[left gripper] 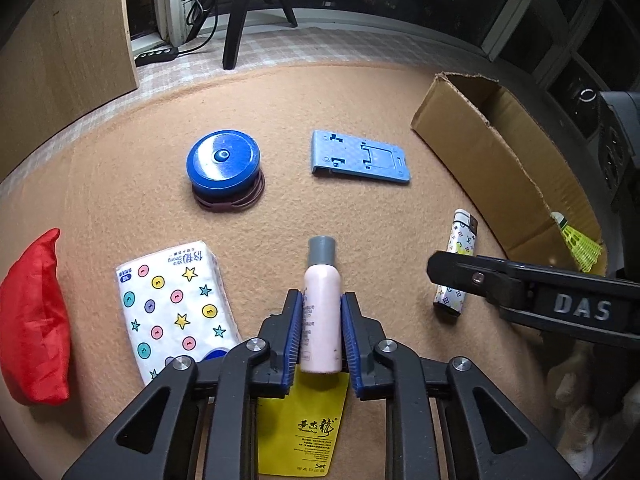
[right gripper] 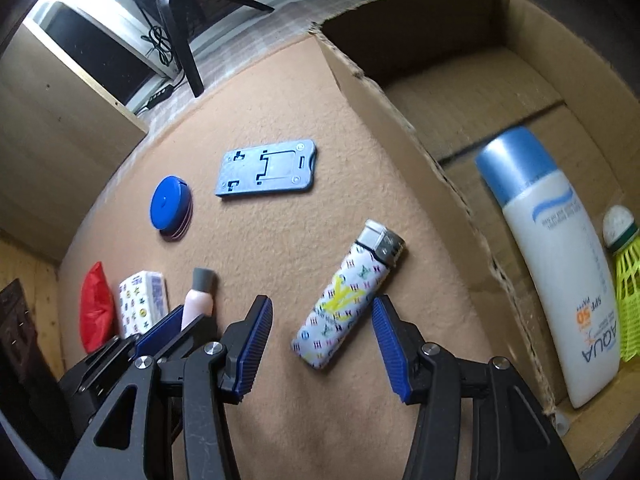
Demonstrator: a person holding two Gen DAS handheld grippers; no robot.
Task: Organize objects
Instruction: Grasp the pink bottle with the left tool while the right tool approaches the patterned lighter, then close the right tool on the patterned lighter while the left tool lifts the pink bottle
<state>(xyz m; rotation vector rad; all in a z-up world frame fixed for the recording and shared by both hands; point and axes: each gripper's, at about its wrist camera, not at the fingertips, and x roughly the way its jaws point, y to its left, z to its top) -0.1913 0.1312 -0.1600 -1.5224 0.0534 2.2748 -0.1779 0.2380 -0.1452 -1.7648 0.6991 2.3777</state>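
My left gripper (left gripper: 321,304) is shut on a pink bottle with a grey cap (left gripper: 322,300), which also shows in the right wrist view (right gripper: 198,298). My right gripper (right gripper: 322,320) is open, its blue pads on either side of a patterned white lighter (right gripper: 348,296) lying on the tan felt; the lighter also shows in the left wrist view (left gripper: 460,256). A cardboard box (right gripper: 440,168) at the right holds a white sunscreen bottle (right gripper: 556,256) and a yellow shuttlecock (right gripper: 626,280).
On the felt lie a blue phone stand (left gripper: 360,156), a round blue tape measure on hair bands (left gripper: 223,162), a tissue pack (left gripper: 172,304), a red pouch (left gripper: 32,320) and a yellow packet (left gripper: 304,428). A tripod (left gripper: 240,8) stands at the back.
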